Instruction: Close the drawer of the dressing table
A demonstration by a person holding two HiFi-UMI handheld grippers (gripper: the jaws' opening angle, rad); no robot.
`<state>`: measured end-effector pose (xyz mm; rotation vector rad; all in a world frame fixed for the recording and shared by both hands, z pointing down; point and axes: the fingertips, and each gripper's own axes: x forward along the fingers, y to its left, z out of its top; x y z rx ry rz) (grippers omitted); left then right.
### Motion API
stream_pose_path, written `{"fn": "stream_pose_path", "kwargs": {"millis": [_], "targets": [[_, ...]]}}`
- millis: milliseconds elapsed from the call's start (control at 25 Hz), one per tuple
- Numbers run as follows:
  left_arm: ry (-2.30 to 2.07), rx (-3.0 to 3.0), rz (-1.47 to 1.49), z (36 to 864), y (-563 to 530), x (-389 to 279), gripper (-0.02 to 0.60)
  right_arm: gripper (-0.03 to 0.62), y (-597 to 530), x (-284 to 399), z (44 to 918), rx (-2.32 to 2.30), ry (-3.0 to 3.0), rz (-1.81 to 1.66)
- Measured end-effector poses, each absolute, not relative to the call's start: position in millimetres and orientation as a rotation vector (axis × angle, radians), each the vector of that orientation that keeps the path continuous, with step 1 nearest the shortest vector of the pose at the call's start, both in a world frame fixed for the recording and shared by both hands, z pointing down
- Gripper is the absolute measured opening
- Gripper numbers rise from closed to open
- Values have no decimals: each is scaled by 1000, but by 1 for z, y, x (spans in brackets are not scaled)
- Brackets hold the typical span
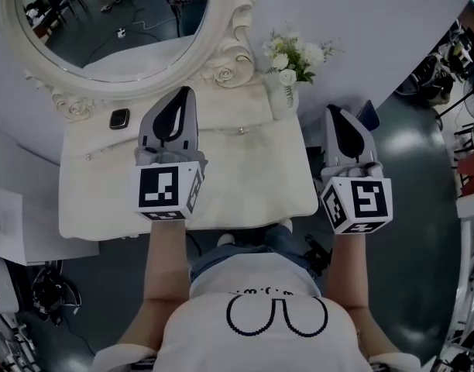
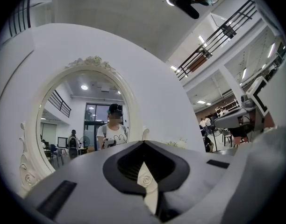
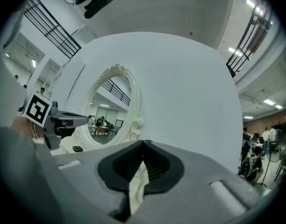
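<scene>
The cream dressing table (image 1: 252, 192) stands below me, its top running back to an oval mirror (image 1: 113, 22). A low drawer front with small knobs (image 1: 241, 130) crosses the top; it looks flush, with no gap showing. My left gripper (image 1: 184, 93) hovers over the middle of the table top, pointing at the mirror with its jaws shut and empty. My right gripper (image 1: 334, 111) hangs just past the table's right edge, also shut and empty. In the left gripper view the jaw tips (image 2: 144, 143) meet in front of the mirror (image 2: 82, 120). The right gripper view shows closed tips (image 3: 143, 142).
A vase of white flowers (image 1: 293, 56) stands at the table's back right corner. A small black object (image 1: 119, 118) lies near the mirror's base. Papers (image 1: 12, 223) lie at the left, cables and stands on the floor around. A curved white wall (image 3: 189, 92) rises behind the mirror.
</scene>
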<state>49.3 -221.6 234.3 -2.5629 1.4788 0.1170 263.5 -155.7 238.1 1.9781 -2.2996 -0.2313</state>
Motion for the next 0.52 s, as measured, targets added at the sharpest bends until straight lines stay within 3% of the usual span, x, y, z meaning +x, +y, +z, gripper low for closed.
{"fn": "stream_pose_path", "kwargs": {"millis": [520], "targets": [[1462, -2571, 127, 233, -212, 39, -3, 2, -142, 249, 239, 1983, -2271, -261]]}}
